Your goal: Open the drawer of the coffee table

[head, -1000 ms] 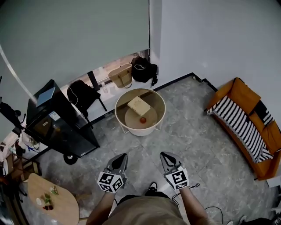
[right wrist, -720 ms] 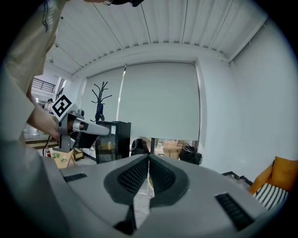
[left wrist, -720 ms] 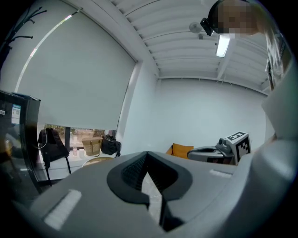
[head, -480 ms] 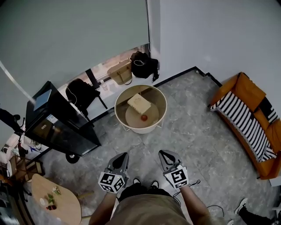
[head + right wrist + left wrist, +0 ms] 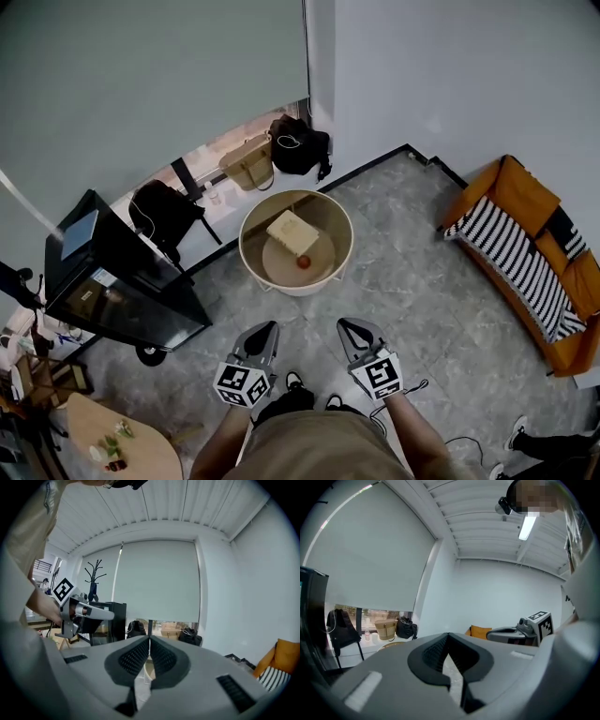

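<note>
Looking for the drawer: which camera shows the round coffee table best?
The head view: the whole round coffee table shows from above. The left gripper view catches only a rim sliver; the right gripper view barely shows it between its jaws.

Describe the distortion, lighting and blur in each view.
Head view: the wide-angle bend curves the walls; light is even and the round table is sharp. Left gripper view: black circular corners, and the ceiling lamp glares white. Right gripper view: black corners too, the ceiling bowed, light soft and even.
</note>
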Available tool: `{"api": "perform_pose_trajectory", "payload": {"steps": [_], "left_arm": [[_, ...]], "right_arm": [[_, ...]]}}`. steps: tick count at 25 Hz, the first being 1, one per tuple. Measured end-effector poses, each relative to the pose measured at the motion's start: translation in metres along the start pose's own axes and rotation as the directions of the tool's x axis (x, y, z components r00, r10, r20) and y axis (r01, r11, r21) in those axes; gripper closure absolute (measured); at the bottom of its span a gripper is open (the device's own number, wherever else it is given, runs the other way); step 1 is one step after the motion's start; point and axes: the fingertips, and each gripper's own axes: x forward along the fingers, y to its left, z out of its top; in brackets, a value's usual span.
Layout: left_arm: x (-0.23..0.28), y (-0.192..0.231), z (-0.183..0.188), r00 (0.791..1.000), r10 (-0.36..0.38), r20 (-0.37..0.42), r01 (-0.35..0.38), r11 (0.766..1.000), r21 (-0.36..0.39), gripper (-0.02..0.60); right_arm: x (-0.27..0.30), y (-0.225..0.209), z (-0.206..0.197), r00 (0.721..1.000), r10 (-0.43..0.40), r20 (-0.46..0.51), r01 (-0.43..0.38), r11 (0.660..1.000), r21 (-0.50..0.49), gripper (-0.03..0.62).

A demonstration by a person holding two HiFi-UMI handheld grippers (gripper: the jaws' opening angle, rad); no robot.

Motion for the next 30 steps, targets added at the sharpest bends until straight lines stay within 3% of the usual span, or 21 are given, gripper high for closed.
{"api": "perform_pose_trajectory", "payload": {"steps": [13,23,30], "left_arm": [[0.036,0.084,0.025,0.995,-0.094,-0.018,0.094,0.995,0.019,0.577],[0.046,0.108,0.015,0.998,-0.055,-0.034,0.054,0.998,-0.017,0.577],[0.069,0.113,0.018,0.999,-0.014,-0.044,0.013,1.0,-0.017,0.577]], "right_arm": [[0.076,-0.007,0.02,0.997,-0.078,-0.026,0.078,0.997,-0.01,0.588],[0.095,-0.031,0.01,0.995,-0.089,-0.047,0.09,0.996,0.015,0.586],[0.117,-0.058,0.007,0.998,-0.04,-0.04,0.041,0.999,0.021,0.586]]}}
